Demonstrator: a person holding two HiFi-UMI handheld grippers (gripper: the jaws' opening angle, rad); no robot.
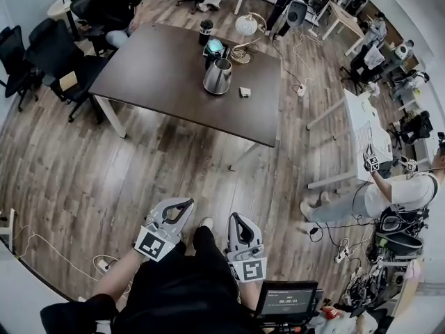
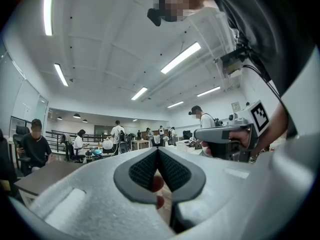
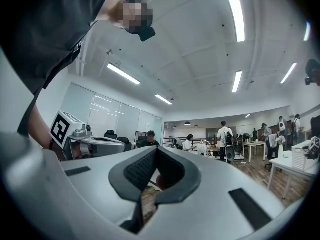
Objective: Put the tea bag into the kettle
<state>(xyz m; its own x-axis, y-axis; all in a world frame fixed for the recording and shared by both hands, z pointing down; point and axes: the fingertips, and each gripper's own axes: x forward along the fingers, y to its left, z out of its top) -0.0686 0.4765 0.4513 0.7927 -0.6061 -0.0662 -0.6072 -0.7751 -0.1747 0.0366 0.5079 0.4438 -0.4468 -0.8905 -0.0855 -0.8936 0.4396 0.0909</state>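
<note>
Both are held shut, empty, low (left gripper (image 1: 185,204), right gripper (image 1: 236,217)); the tea bag (image 1: 245,92) is seen far up, nearer the right

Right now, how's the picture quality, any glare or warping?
Head view: strong fisheye, floorboards bend, the kettle is sharp with a bright sheen. Left gripper view: ceiling lights blown out, edges vignetted black. Right gripper view: a light strip glares overhead, corners dark too.

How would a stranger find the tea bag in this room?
Find the big dark table. Near its right end stands a shiny metal kettle; the tea bag lies on the tabletop just right of it. It is the only small, flat, pale square there.
</note>
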